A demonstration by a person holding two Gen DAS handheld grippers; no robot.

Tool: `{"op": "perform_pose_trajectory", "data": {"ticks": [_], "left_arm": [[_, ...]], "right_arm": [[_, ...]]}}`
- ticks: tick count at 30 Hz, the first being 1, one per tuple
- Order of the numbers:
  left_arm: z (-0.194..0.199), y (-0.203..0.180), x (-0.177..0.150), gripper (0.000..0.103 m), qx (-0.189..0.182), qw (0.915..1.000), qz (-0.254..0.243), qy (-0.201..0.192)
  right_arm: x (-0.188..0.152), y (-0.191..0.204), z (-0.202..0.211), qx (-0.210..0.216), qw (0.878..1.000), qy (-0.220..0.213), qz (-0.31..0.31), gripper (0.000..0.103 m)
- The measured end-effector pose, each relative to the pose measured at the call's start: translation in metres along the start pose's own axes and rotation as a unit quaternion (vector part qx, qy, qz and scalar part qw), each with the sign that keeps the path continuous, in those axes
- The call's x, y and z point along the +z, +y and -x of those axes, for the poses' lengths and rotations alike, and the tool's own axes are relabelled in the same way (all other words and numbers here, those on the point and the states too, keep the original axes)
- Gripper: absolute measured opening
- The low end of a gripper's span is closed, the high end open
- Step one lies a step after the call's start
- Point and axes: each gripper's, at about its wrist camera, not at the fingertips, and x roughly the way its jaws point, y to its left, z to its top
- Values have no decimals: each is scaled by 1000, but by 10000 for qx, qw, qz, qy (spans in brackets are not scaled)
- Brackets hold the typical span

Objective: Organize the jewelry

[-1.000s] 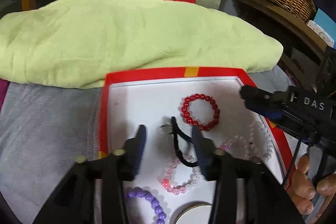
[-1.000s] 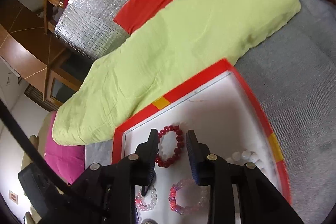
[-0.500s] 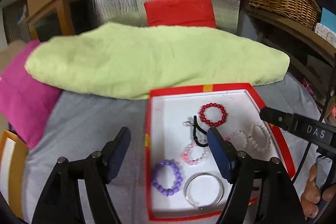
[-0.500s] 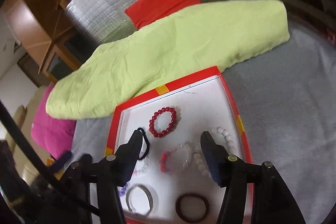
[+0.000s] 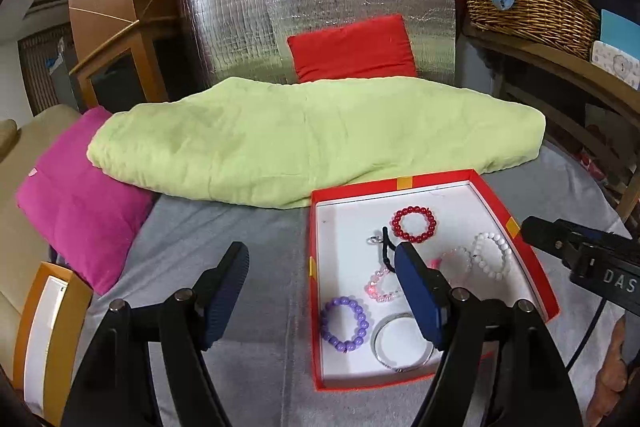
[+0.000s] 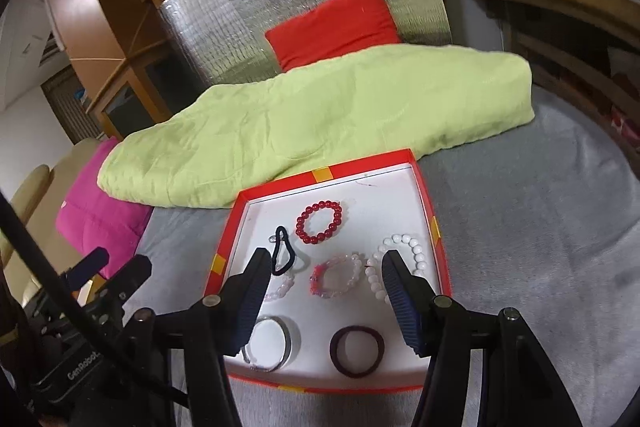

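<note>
Fingers of both grippers stand wide apart with nothing held between them; the left gripper (image 5: 320,277) hangs over the grey bed cover at the left edge of the box, the right gripper (image 6: 326,281) over the box's near half. Jewelry all lies loose on the white floor of the red box (image 6: 424,187): a red bead bracelet (image 6: 320,222) toward the far side, a black hair tie (image 6: 282,255) to its left touching a small clear ring, a pink-and-clear bead bracelet (image 6: 336,275) at centre, a white bead bracelet (image 6: 400,261) to the right. Nearer the cameras, a silver bangle (image 6: 274,343) and a dark maroon band (image 6: 357,344) lie side by side, apart from each other. The left wrist view adds a purple bead bracelet (image 5: 345,325) just beside the bangle. Box sits on the grey bed cover (image 6: 520,227), its far edge against a pale green folded blanket (image 6: 320,115). Magenta cushion (image 5: 76,195) to the left, red cushion (image 5: 352,47) behind, leaning on a silver foil panel (image 5: 320,3). Wicker basket (image 5: 528,7) on a wooden shelf at far right.
</note>
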Motion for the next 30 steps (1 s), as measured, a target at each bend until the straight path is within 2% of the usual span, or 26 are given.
{"op": "perform_pose_trajectory", "data": {"ticks": [2,4,6,18,30], "left_arm": [[5,0,-4,78,126,9999,-34,-21],[11,-1,-9,86,302,9994,-125,-104],[17,-2,-13,87,434,9986,-223,-190],[54,15,-45,87,393,9990,17,-224],[85,37,-85,87,381,9979,507,-129]], "right_arm": [[-5,3,7,-31,9999,-44,87,61],[-10,6,14,-86,9998,-80,184,61],[-15,8,20,-136,9994,-101,292,61],[-62,14,61,-499,9953,-129,824,63],[-108,17,97,-672,9931,-250,930,65]]}}
